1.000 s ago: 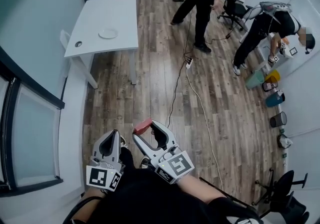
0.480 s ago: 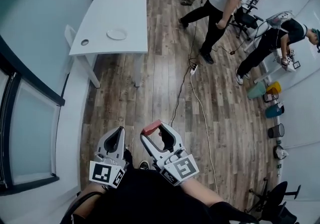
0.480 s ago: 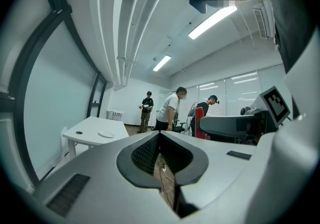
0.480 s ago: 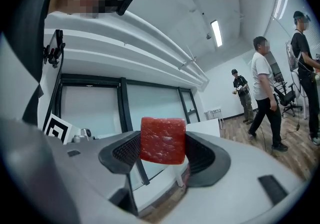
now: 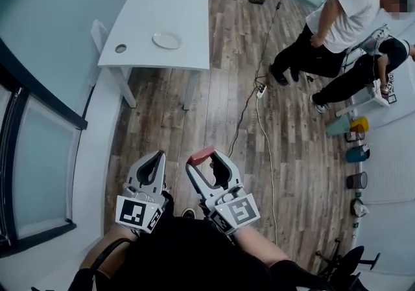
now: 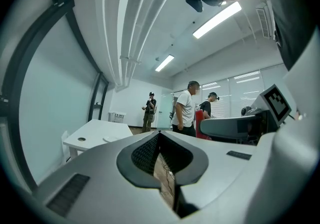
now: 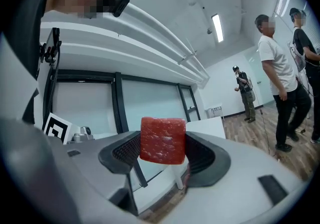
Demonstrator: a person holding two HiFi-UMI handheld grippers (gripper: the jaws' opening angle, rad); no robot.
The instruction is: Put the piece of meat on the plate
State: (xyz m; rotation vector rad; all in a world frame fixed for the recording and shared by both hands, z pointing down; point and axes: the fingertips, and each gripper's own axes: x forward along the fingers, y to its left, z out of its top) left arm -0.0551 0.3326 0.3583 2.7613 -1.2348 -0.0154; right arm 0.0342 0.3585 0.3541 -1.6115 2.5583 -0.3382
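Red meat (image 5: 200,155) clamped in R claw (image 5: 206,157) | L claw (image 5: 157,156) closed | plate (image 5: 166,40) on table (image 5: 155,4), far off

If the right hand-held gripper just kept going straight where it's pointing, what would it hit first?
Probably the white table: it shows right behind the piece of meat held in the right hand-held gripper, with only bare floor between. Depth is unclear.

The white table (image 5: 181,17) and its plate (image 5: 166,40) now lie straighter ahead of the left gripper (image 5: 157,155); the person in the white shirt (image 5: 342,19) has walked off well right of the right gripper (image 5: 206,155).
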